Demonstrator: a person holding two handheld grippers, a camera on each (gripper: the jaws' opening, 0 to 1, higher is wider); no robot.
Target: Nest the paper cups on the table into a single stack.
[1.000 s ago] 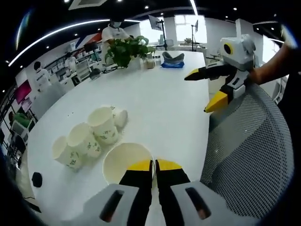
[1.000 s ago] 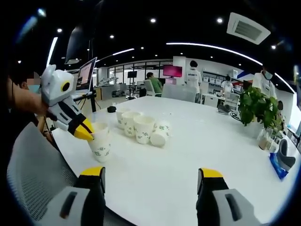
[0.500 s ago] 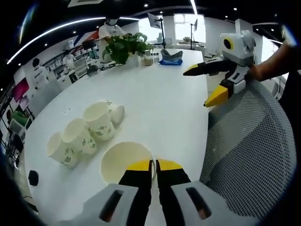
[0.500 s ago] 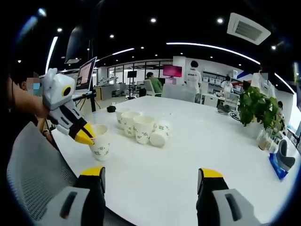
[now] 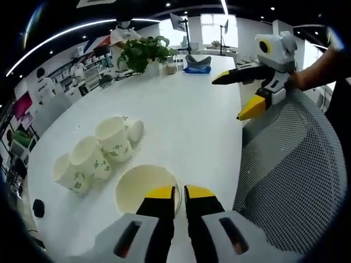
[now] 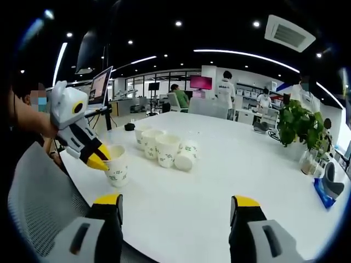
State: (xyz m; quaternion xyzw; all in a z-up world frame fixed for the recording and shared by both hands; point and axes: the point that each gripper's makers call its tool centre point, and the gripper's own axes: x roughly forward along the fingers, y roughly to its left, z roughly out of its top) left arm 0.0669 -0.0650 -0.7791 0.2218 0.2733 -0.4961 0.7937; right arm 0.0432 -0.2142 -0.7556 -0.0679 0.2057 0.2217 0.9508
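Left gripper (image 5: 175, 193), with yellow-tipped black jaws, pinched narrow on the near rim of a white paper cup with green print (image 5: 143, 189), seen from above in the left gripper view, open mouth up, on the round white table (image 5: 186, 120). Same grip seen from the side in the right gripper view: yellow tips (image 6: 98, 160) at the lip of that cup (image 6: 117, 166), which stands upright near the table's (image 6: 219, 186) near edge, base on or very close to the surface; cannot tell which.

Right gripper (image 6: 175, 208) spread wide, nothing between its jaws, held above the table edge. In the left gripper view, seen off to the right (image 5: 241, 97) over a grey mesh chair back (image 5: 285, 164), jaws apart, a hand behind it.

Three more white printed cups (image 5: 90, 159) upright in a touching row beyond the held one, a fourth cup lying on its side (image 5: 134, 130) just beside the row's far end. Same row (image 6: 156, 147) and tipped cup (image 6: 186, 156) in the right gripper view, well apart from the held cup.

Green potted plant (image 5: 141, 52) at the table's far side, blue and grey item (image 5: 196, 64) near it. People at desks (image 6: 225, 90) in the right gripper view.
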